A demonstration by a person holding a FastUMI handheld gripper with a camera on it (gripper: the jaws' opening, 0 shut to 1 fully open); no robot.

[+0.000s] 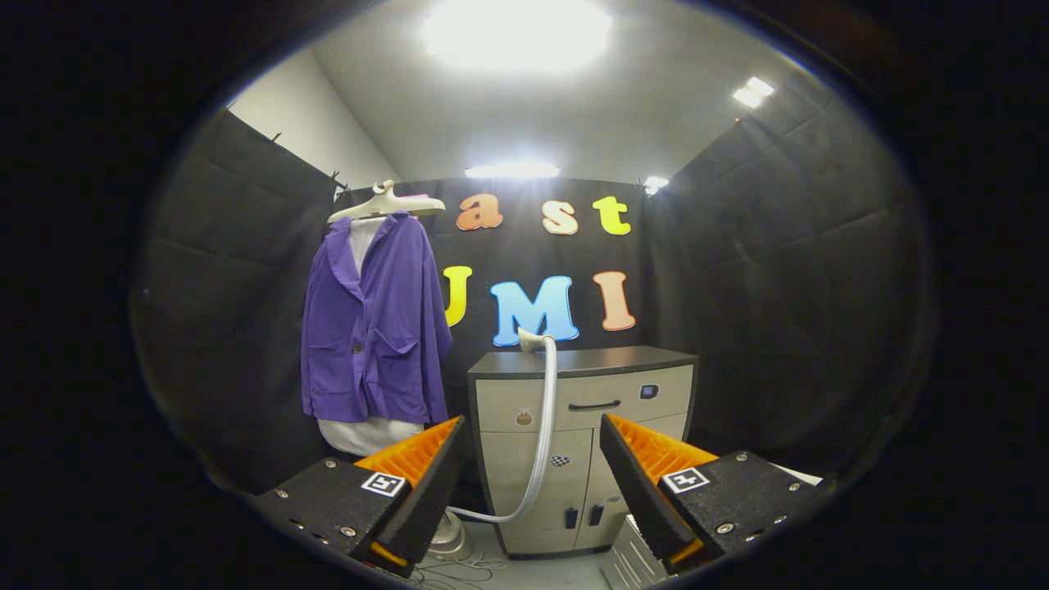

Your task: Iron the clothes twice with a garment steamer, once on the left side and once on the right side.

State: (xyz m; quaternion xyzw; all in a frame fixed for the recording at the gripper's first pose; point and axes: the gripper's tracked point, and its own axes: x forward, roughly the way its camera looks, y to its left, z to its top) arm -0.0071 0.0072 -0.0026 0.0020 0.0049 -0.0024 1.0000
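While its two fingers stand spread wide with nothing between them, the gripper (531,459) faces the back of the booth, holding nothing. Beyond the fingers and well apart from them, a purple jacket (374,321) hangs on a pale hanger (385,205) against the black wall, worn over a white garment (367,435) whose collar shows at the neck and whose hem drops below the jacket's edge. The jacket hangs upright and buttoned, with two patch pockets on its front. Just beside it, toward the gripper's right, stands a grey cabinet (583,447) with a dark top, a drawer with a dark handle, and two doors beneath. The garment steamer's head (531,338) rests on the cabinet's top at its near-left corner, and its pale hose (541,442) runs down the cabinet's front, then curves along the floor toward a rounded base (450,537) that sits partly hidden behind the left finger. Thin cords (459,569) lie loose on the floor near that base. Seen through the gap between the fingers, the hose and the cabinet's left door line up straight ahead, while the jacket hangs beyond the left finger. Bright ceiling lights (516,34) glare overhead.
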